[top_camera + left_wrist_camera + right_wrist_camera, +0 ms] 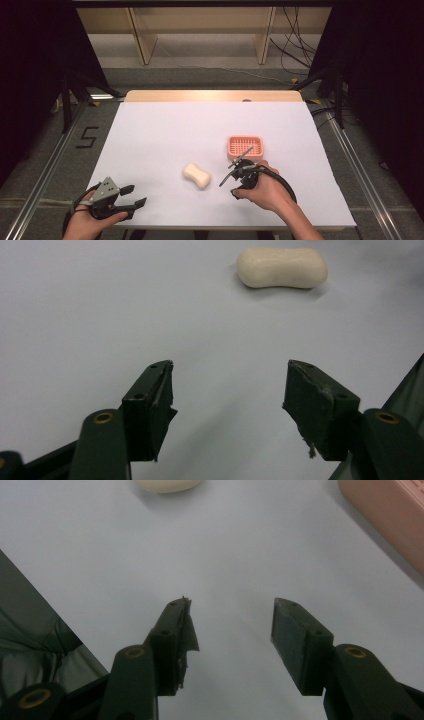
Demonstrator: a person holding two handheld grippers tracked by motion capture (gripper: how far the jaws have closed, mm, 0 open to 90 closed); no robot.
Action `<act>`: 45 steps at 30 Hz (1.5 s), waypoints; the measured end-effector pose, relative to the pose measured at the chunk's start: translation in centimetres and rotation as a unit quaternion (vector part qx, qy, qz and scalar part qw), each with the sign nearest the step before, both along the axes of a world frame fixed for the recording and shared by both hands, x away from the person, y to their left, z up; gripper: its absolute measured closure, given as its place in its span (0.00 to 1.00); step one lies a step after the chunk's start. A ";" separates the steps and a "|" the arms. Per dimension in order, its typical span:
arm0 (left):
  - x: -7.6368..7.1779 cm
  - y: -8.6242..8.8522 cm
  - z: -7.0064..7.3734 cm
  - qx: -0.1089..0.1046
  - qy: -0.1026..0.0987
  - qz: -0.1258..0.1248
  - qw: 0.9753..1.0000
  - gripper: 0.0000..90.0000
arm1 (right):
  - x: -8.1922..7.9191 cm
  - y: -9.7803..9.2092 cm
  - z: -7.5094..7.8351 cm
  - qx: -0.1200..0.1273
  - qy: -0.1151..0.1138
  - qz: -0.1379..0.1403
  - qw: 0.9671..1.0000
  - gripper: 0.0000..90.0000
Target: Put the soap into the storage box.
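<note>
1. High view: a pink slotted soap dish sits on the white counter, right of centre, with nothing in it.
2. A cream bar of soap, pinched at its waist, lies on the counter to the near left of the dish, apart from it.
3. The right hand-held gripper is held just in front of the dish, between it and the person's right hand; its jaws are spread and hold nothing, one tip near the dish's front edge and the other pointing toward the soap.
4. The left hand-held gripper is at the near left corner in the left hand, jaws parted and empty, pointing right, with bare counter between it and the soap.
5. Beyond the counter are pale shelving, loose cables on the floor, and a "5" mark on the floor at left.
6. Left gripper view: the jaws stand wide apart over bare white surface; the soap lies ahead, near the top, slightly right.
7. Right gripper view: the jaws are apart and empty; the soap's edge shows at the top, the dish's pink wall at upper right, neither touching the jaws.
</note>
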State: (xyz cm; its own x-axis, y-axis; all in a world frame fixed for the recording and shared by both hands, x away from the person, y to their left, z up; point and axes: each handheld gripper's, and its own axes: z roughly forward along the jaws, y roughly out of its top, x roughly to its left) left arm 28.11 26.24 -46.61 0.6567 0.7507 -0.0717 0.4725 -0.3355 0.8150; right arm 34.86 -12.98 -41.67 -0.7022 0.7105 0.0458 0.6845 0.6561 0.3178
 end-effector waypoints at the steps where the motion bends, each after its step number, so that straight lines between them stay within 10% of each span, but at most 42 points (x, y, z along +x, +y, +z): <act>1: 0.0 0.0 0.0 0.000 0.000 0.000 1.000 0.40 | 0.0 0.0 0.0 0.000 0.000 0.000 1.000 0.56; 45: 0.1 0.1 0.0 0.002 0.000 -0.004 1.000 0.40 | 2.9 3.8 0.8 -0.009 0.019 0.013 1.000 0.58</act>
State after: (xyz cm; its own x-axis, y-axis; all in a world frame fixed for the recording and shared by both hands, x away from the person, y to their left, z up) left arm 28.19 26.36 -46.60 0.6620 0.7464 -0.0685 0.4706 -0.3428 0.8130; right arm 37.75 -9.14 -40.91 -0.7190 0.6924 0.0602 0.6782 0.6800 0.2786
